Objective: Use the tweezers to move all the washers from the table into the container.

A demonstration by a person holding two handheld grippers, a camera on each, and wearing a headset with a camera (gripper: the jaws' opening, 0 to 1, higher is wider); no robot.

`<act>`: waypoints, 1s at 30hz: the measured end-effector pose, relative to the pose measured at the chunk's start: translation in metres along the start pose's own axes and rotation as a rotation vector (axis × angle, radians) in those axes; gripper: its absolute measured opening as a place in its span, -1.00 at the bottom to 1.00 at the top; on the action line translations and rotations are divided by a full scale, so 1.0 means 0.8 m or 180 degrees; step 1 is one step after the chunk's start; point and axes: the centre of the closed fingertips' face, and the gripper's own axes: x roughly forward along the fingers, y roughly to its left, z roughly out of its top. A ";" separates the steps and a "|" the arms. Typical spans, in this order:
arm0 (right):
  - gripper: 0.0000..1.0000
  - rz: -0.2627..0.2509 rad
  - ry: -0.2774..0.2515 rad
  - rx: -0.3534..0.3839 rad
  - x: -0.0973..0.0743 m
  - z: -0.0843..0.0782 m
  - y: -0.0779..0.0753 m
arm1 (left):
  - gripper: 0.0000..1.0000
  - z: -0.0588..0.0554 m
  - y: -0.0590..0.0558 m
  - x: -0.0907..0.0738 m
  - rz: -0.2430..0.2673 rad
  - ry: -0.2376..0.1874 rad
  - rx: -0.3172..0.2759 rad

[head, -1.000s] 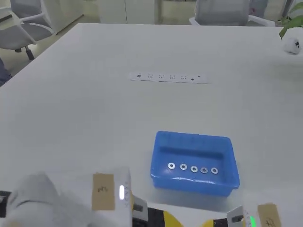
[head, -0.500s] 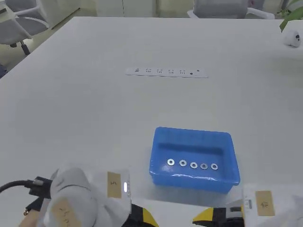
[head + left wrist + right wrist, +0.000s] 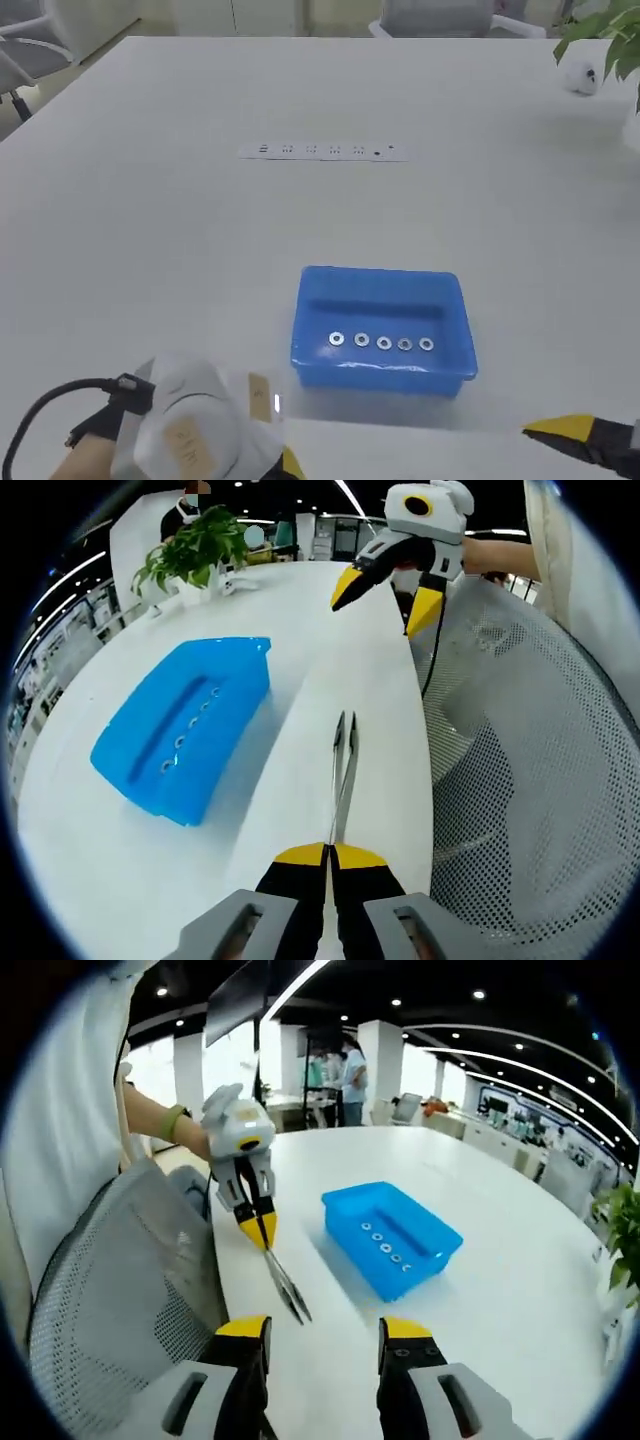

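**Five washers in the container, little or nothing left to move**

Five washers (image 3: 383,343) lie in a neat row on the floor of the blue container (image 3: 440,300), which sits on the white table (image 3: 150,250) just in front of me. On the bare table around it I can pick out no loose washer (a small one near the edge could escape me), so I judge the moving done, or very nearly. My left hand-held gripper (image 3: 328,855) is clamped tight on the tweezers (image 3: 343,770). Their tips point out over the table beside the container, apart from it, and carry nothing that I can see. My right hand-held gripper (image 3: 323,1328) stands wide and empty. What remains, I think, is a last check of the table.
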 end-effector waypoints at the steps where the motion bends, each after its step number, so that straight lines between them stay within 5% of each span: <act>1: -0.16 -0.0055 -0.0031 0.0025 -0.009 0.000 -0.003 | -1.00 0.002 0.001 0.001 -0.0004 -0.0013 -0.0024; 6: -0.05 -0.0271 -0.0243 0.0195 -0.034 0.004 -0.014 | -1.00 0.000 0.004 -0.002 0.0061 0.0010 -0.0078; 9: 0.04 -0.0336 -0.0374 0.0328 -0.044 0.004 -0.017 | -1.00 0.006 0.006 -0.014 0.0199 -0.0124 -0.0242; 13: 0.19 -0.0565 -0.0610 0.0428 -0.058 0.013 -0.032 | -0.83 0.024 0.014 -0.053 0.0565 -0.0683 -0.0793; 16: 0.34 -0.0729 -0.0872 0.0490 -0.070 0.029 -0.045 | -0.56 0.040 0.024 -0.098 0.0983 -0.1258 -0.1179; 20: 0.50 -0.0875 -0.1168 0.0588 -0.081 0.042 -0.058 | 0.20 0.055 0.034 -0.152 0.1573 -0.1902 -0.1451; 27: 0.87 -0.1292 -0.1549 0.0646 -0.105 0.059 -0.079 | 0.70 0.068 0.038 -0.218 0.2434 -0.2698 -0.1667; 30: 0.97 -0.1474 -0.1754 0.0646 -0.117 0.068 -0.087 | 0.97 0.066 0.036 -0.232 0.2794 -0.2817 -0.1645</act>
